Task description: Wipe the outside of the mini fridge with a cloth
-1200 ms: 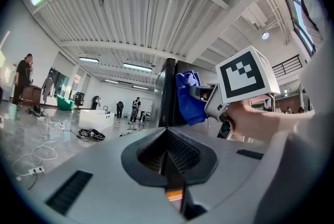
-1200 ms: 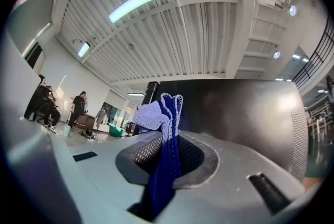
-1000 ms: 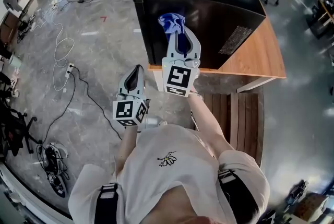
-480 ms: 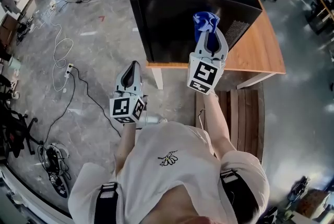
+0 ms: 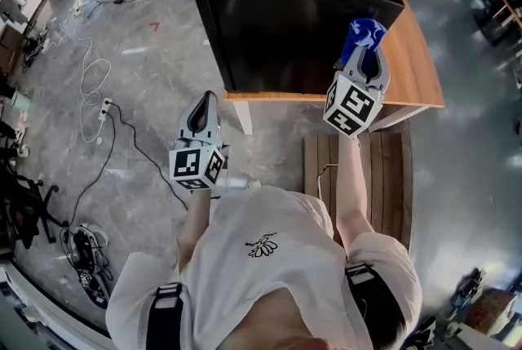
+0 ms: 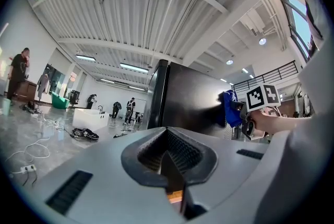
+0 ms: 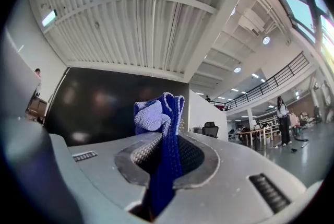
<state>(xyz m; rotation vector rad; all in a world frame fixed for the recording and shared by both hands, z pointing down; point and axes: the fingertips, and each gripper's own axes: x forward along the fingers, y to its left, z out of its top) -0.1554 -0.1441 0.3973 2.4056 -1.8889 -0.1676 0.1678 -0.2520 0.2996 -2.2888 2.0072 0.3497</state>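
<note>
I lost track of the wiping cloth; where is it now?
The blue cloth is pinched in the right gripper, upper right in the head view, at the right edge of the mini fridge's near side, over the wooden table.

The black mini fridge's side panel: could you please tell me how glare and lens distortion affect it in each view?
Head view: the glossy black mini fridge carries only a faint sheen, its edges bowed by the wide lens. Left gripper view: a bright highlight sits on the fridge beside the blue knitted cloth. Right gripper view: soft, blurred reflections on the fridge, dark fisheye corners, the cloth sharp.
</note>
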